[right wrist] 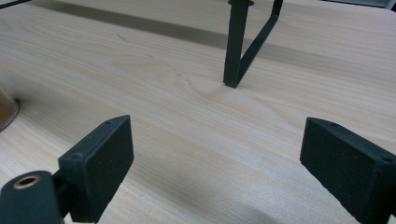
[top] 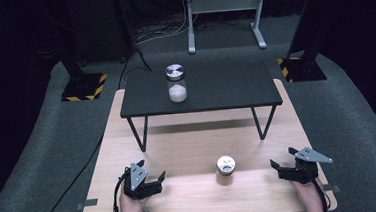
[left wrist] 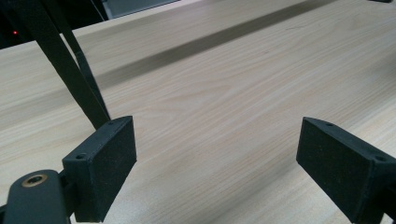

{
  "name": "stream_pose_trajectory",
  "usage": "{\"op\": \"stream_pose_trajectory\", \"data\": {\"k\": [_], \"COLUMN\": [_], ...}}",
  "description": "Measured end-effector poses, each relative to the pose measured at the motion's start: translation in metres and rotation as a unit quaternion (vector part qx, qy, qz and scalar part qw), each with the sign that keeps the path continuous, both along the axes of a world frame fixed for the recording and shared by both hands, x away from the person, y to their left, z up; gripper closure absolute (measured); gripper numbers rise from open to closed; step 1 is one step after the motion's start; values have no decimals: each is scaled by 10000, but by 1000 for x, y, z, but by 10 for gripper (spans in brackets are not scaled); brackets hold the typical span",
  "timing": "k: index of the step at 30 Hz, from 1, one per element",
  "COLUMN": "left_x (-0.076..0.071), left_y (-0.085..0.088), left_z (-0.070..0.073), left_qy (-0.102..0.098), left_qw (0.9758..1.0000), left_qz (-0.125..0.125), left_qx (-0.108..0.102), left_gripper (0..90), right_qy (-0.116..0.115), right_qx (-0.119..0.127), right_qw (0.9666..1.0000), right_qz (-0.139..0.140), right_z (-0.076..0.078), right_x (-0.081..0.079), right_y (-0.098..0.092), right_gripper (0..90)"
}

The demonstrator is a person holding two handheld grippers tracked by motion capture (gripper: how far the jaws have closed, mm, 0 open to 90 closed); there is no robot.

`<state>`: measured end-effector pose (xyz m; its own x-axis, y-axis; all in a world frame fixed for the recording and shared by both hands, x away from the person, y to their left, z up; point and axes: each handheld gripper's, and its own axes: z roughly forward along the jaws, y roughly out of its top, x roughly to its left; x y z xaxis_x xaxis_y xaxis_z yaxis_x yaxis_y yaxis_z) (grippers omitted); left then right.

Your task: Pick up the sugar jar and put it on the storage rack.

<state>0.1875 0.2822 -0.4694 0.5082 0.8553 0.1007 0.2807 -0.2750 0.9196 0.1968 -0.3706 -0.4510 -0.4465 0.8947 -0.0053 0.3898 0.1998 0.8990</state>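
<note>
On the wooden table (top: 189,151), a small jar (top: 226,166) with a silver lid stands near the front edge, between the two hands. The left hand-held gripper (top: 153,181) rests at about eight o'clock from it, jaws spread wide over bare wood. The right hand-held gripper (top: 280,169) sits at three o'clock, also spread, holding nothing. At twelve o'clock, a taller jar (top: 176,82) of white powder stands on a black shelf (top: 225,91).
</note>
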Motion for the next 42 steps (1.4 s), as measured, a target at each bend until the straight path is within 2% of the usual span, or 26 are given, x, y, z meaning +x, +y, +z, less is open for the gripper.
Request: {"op": "stream_pose_trajectory", "data": {"k": [42], "left_x": [1], "left_y": [0], "left_z": [1], "left_qy": [55], "left_qw": [10000], "left_qz": [46], "left_qx": [-29], "left_gripper": [108], "right_qy": [34], "right_qx": [-25], "right_qw": [10000], "right_qz": [17], "right_z": [1], "right_x": [1], "right_y": [0], "right_gripper": [84]}}
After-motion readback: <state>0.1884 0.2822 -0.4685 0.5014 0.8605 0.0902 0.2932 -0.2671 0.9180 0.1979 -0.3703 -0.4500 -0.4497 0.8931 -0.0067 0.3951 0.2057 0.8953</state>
